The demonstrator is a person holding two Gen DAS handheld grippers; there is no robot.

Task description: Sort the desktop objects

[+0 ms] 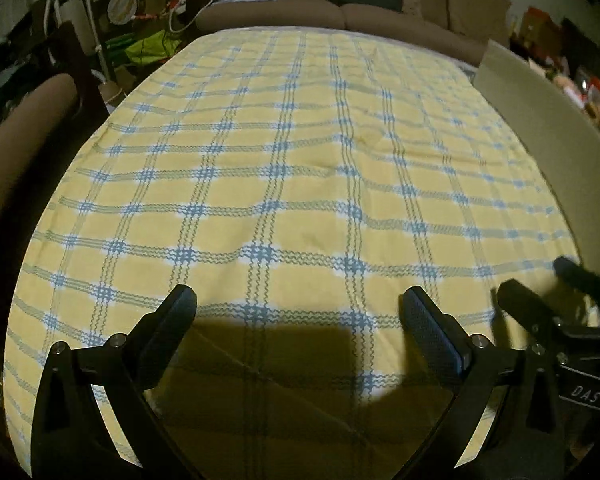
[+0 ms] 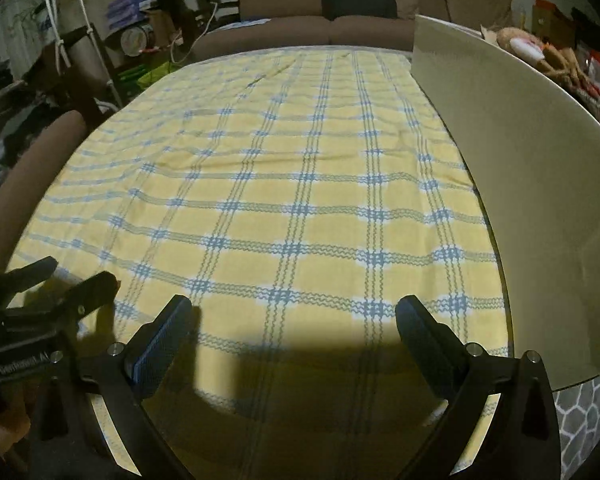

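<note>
A yellow tablecloth with blue checks (image 1: 300, 160) covers the table, and it also fills the right wrist view (image 2: 280, 160). No loose desktop objects show on it. My left gripper (image 1: 298, 304) is open and empty, low over the near edge. My right gripper (image 2: 294, 314) is open and empty too, beside it. The right gripper's fingers (image 1: 540, 304) show at the right edge of the left wrist view. The left gripper's fingers (image 2: 60, 288) show at the left edge of the right wrist view.
A tall white board (image 2: 520, 160) stands along the table's right side, also in the left wrist view (image 1: 548, 120). A brown sofa (image 1: 340, 16) lies beyond the far edge. A brown chair back (image 2: 32, 168) stands at the left. Clutter fills the room's left.
</note>
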